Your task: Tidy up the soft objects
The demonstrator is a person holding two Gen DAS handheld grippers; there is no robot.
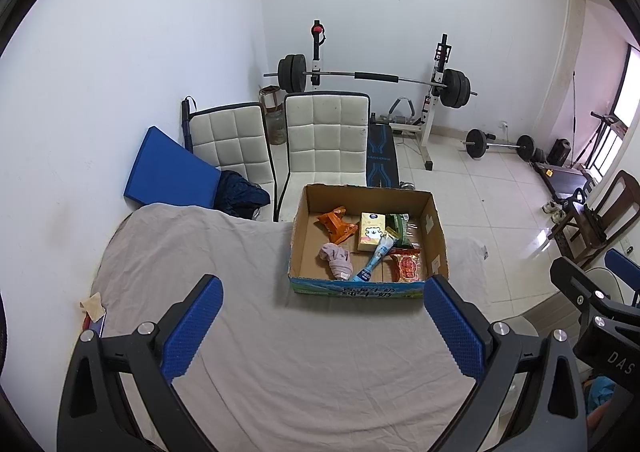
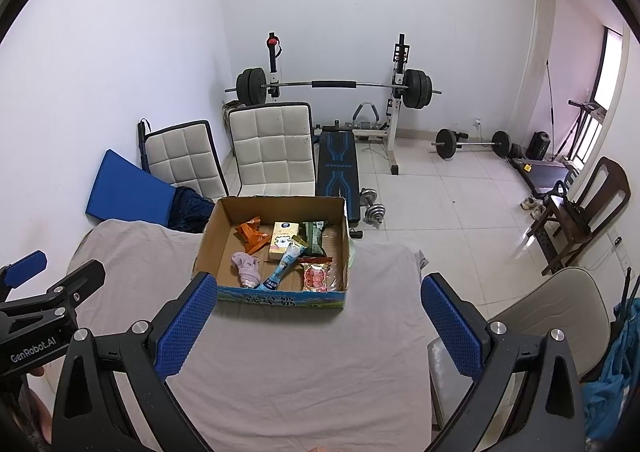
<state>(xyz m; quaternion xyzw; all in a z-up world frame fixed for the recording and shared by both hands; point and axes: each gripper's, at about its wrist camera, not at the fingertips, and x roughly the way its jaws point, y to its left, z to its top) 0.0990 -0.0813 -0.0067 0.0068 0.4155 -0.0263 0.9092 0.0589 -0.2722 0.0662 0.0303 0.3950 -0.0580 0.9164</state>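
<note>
An open cardboard box (image 1: 436, 230) (image 2: 208, 236) stands at the far edge of a table draped in grey cloth (image 1: 280, 352) (image 2: 300, 364). Inside lie a pink cloth bundle (image 1: 336, 258) (image 2: 246, 266), an orange packet (image 1: 336, 224) (image 2: 252, 237), a yellow tissue pack (image 1: 370, 232) (image 2: 283, 240), a light blue tube packet (image 1: 376, 258) (image 2: 282, 264), a green packet (image 1: 400, 228) (image 2: 314, 238) and a red snack bag (image 1: 406, 266) (image 2: 316, 276). My left gripper (image 1: 322, 326) is open and empty, short of the box. My right gripper (image 2: 318, 326) is open and empty too, near the box's front wall.
Two white padded chairs (image 1: 324, 140) (image 2: 272, 148) stand behind the table, with a blue mat (image 1: 168, 168) against the left wall. A barbell rack (image 1: 376, 78), a bench (image 2: 338, 168) and dumbbells (image 2: 372, 208) fill the floor behind. A beige chair (image 2: 560, 304) stands at the right.
</note>
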